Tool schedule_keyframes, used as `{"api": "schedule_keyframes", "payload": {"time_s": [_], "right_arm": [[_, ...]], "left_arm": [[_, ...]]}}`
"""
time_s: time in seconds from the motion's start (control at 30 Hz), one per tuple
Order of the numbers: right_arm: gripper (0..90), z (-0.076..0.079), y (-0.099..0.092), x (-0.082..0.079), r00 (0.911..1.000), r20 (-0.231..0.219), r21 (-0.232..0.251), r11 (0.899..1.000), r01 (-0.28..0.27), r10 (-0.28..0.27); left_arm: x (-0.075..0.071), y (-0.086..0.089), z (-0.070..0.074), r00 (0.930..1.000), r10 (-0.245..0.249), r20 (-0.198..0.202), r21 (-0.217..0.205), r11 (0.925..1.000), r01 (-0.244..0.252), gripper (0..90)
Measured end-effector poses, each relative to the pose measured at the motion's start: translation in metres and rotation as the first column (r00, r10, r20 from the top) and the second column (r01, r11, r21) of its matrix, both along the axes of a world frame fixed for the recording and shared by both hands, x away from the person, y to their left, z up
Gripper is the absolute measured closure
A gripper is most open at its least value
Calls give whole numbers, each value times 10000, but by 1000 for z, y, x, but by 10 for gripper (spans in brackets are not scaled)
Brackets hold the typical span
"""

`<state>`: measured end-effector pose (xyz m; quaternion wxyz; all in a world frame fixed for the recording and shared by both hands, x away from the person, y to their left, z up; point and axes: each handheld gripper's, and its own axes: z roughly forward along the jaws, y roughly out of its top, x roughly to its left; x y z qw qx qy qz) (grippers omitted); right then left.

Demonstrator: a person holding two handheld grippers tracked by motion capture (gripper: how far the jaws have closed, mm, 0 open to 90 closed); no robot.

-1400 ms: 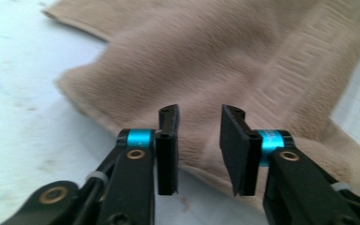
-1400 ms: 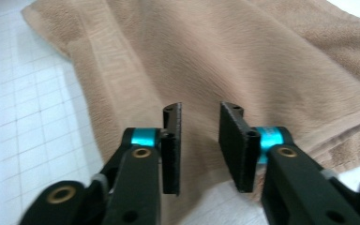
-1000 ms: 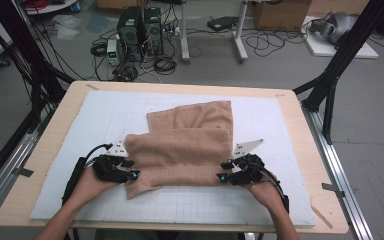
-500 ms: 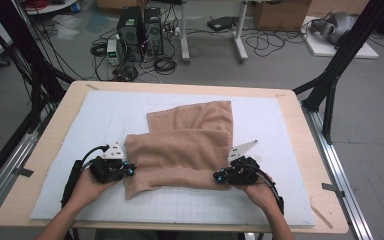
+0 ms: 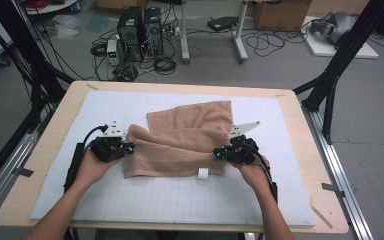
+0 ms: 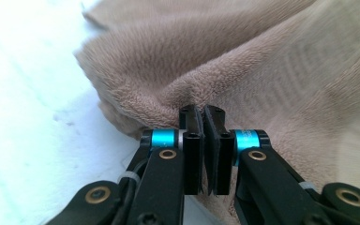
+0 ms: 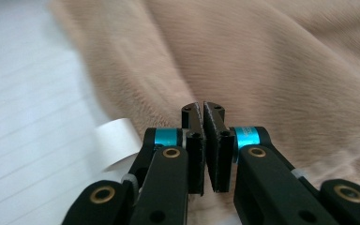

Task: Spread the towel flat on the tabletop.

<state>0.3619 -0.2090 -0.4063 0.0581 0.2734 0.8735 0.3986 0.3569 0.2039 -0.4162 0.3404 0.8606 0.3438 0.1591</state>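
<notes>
- We see a tan towel (image 5: 185,140) lying partly folded on the white gridded mat (image 5: 180,200) that covers the desk (image 5: 45,150), its far layer flat and its near layer bunched toward the person
- The left gripper (image 5: 125,148) sits at the towel's left edge; in the left gripper view its jaws are pressed together on a pinched ridge of the terry cloth (image 6: 201,112)
- The right gripper (image 5: 219,152) sits at the towel's right edge; in the right gripper view (image 7: 202,110) its jaws are clamped on the fabric's edge
- A small white label (image 5: 203,173) hangs from the towel's near hem, just beside the right gripper
- We note both hands (image 5: 92,167) resting low on the mat, on either side of the towel
</notes>
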Motion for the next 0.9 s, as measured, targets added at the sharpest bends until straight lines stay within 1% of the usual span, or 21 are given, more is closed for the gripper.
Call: {"api": "schedule_keyframes", "payload": {"time_s": [0.03,0.07,0.13,0.23,0.3,0.37,0.43,0.47,0.5,0.53,0.6,0.7,0.73,0.77,0.8,0.83,0.9], "right_arm": [[875,-5,0,4,9999,-132,-61,10000,65,-66],[875,-10,1,8,9994,-337,-39,10000,66,-68],[872,-13,1,10,9992,-409,-99,10000,5,-9],[864,-11,0,7,9992,-378,-35,9999,-142,141],[845,-6,-2,4,9995,-261,33,9998,-191,192],[808,-1,-4,-3,9996,-102,116,9996,-244,245],[780,4,-6,-9,9992,11,73,9992,-397,397],[768,6,-8,-13,9989,109,22,9990,-455,454],[757,7,-9,-16,9987,78,40,9987,-503,503],[744,7,-10,-19,9982,80,26,9982,-593,592],[711,5,-12,-24,9979,13,-17,9979,-653,653],[682,-3,-12,-26,9961,-260,36,9964,-842,843],[674,-6,-11,-26,9954,-433,74,9964,-847,849],[663,-8,-9,-27,9940,-626,87,9960,-893,897],[657,-11,-8,-28,9931,-649,69,9952,-979,981],[653,-13,-6,-29,9923,-686,102,9947,-1023,1027],[645,-14,-3,-32,9908,-742,160,9935,-1127,1136]], "left_arm": [[2,-2,-5,9999,-47,-128,61,10000,48,859],[3,-4,-6,9998,-54,-171,97,9999,56,857],[3,-5,-7,9998,-92,-184,205,9997,96,849],[0,0,-1,9998,-106,-142,-5,9999,105,824],[-5,4,6,9999,-85,-70,-271,9996,83,792],[-11,9,12,9999,-136,48,-432,9990,138,751],[-19,13,18,9995,-188,267,-590,9981,203,721],[-23,14,19,9993,-224,315,-643,9976,243,707],[-26,16,19,9993,-251,288,-667,9974,270,688],[-29,16,18,9992,-334,238,-728,9967,351,679],[-35,16,12,9988,-480,91,-680,9965,485,669],[-38,14,-2,9968,-693,-407,-582,9961,668,665],[-38,12,-8,9957,-695,-614,-575,9962,660,658],[-38,11,-12,9944,-747,-752,-526,9961,709,649],[-39,10,-16,9938,-717,-849,-543,9963,673,648],[-39,9,-19,9947,-654,-787,-558,9966,611,648],[-40,8,-19,9962,-510,-699,-498,9976,476,675]]}}
